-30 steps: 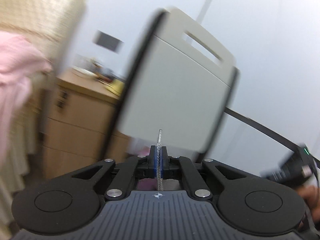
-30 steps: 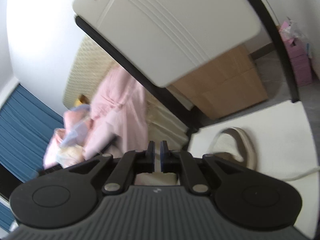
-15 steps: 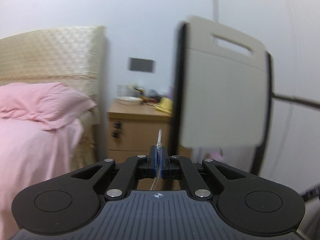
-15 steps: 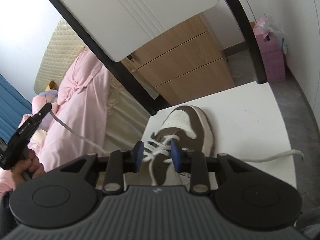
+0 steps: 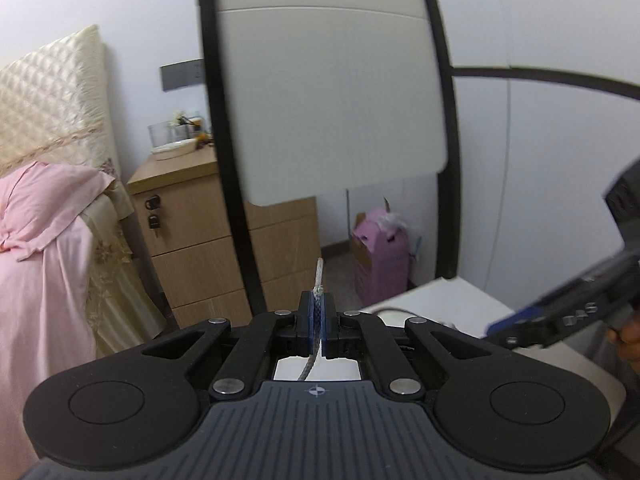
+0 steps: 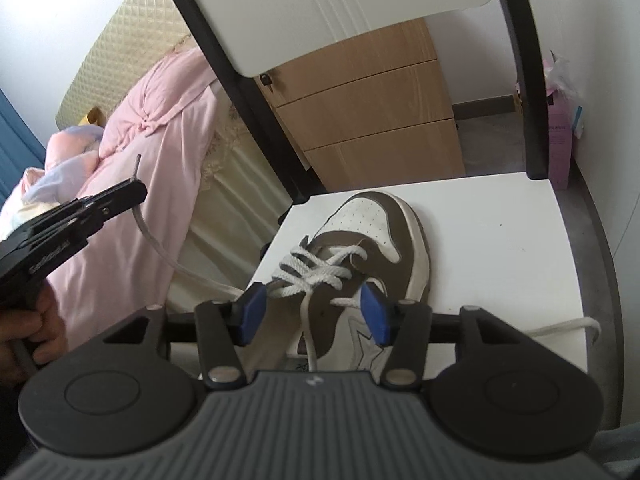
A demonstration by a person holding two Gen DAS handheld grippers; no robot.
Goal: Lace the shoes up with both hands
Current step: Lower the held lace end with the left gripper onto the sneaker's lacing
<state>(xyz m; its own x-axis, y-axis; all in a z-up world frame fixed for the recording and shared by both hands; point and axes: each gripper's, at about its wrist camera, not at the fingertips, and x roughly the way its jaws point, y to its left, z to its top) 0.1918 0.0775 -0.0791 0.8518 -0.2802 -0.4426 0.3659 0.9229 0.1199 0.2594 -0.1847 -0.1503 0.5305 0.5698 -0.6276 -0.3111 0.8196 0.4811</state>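
A brown and white sneaker (image 6: 372, 240) lies on the white chair seat (image 6: 500, 240), toe pointing away, white laces (image 6: 316, 266) crossed over its tongue. My right gripper (image 6: 314, 308) hovers just above the lacing with its jaws opening; the laces show between the blue pads, untouched. My left gripper (image 5: 318, 306) is shut on one lace end (image 5: 319, 276), whose tip sticks up past the pads. In the right wrist view the left gripper (image 6: 134, 194) hangs left of the chair, the lace running from it down to the shoe. The other lace end (image 6: 568, 326) trails over the seat's right side.
The chair's white backrest (image 5: 328, 92) with black posts rises behind the seat. A wooden drawer cabinet (image 6: 372, 112) stands beyond it, a bed with pink bedding (image 6: 132, 184) to the left, a pink box (image 5: 380, 260) on the floor to the right.
My right gripper has tipped down over the shoe and its jaws have spread apart. My left gripper has rolled level and swung so the chair back faces it, still holding the lace end.
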